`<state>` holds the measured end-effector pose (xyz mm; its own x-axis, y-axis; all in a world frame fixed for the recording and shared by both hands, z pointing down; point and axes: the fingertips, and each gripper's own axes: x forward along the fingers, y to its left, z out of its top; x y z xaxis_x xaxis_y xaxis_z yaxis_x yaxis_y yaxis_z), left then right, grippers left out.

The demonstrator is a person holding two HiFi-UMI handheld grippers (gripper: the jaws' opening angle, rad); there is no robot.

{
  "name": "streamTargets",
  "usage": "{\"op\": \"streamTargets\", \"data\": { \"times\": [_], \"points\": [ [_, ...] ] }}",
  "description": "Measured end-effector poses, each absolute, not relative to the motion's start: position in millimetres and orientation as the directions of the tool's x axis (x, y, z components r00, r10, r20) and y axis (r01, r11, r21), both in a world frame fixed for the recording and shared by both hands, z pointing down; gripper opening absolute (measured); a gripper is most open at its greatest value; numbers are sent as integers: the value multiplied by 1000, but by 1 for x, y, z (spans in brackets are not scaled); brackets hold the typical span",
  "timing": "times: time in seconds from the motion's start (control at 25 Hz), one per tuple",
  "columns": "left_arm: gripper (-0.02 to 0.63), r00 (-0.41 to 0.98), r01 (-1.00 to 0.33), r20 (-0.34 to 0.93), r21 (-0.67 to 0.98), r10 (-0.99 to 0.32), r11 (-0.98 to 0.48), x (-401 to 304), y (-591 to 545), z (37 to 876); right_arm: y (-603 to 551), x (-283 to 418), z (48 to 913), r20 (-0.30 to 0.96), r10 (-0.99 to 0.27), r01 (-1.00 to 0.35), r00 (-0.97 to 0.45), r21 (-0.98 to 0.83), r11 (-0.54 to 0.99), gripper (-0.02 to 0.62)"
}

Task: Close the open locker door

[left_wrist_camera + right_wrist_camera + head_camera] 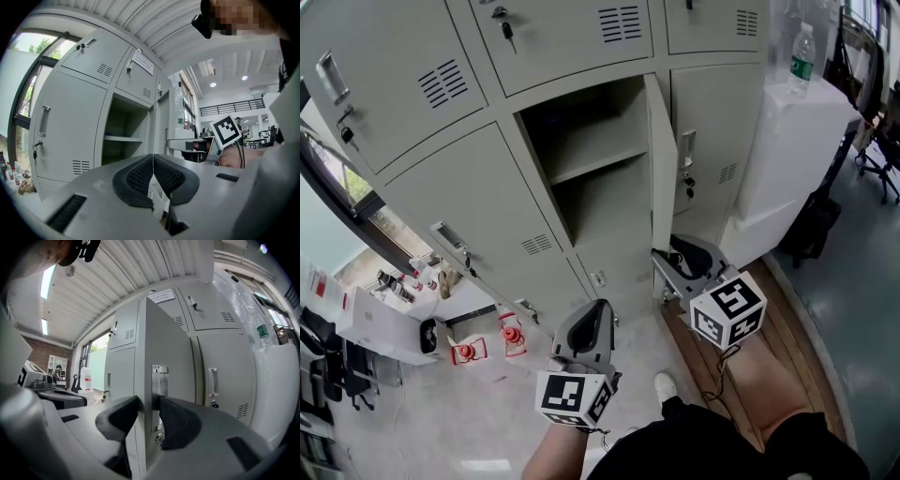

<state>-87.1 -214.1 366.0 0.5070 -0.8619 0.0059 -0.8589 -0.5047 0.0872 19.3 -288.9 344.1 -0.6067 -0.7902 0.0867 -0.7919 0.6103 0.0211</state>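
The open locker (591, 159) has one shelf and nothing on it. Its grey door (662, 178) stands swung out, edge-on in the head view. My right gripper (667, 258) is shut on the door's lower edge. In the right gripper view its (149, 404) pads clamp the door (164, 343) at the metal handle plate (159, 380), one on each face. My left gripper (600, 307) hovers low in front of the locker, apart from it. In its own view its (153, 157) jaws are shut with nothing between them.
Closed lockers surround the open one, with keys (508, 33) hanging in an upper lock. A white cabinet (797, 141) with a water bottle (802, 56) stands to the right, a black bag (811, 225) beside it. Red items (469, 352) lie on the floor at left.
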Motion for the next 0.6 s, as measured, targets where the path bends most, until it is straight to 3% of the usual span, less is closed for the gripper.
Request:
{"op": "streamTargets", "data": {
  "times": [0.6],
  "points": [
    [18, 403, -912, 5, 83, -915, -401, -135, -224, 367, -319, -63, 346, 86, -703, -705, -706, 20, 709, 181]
  ]
}}
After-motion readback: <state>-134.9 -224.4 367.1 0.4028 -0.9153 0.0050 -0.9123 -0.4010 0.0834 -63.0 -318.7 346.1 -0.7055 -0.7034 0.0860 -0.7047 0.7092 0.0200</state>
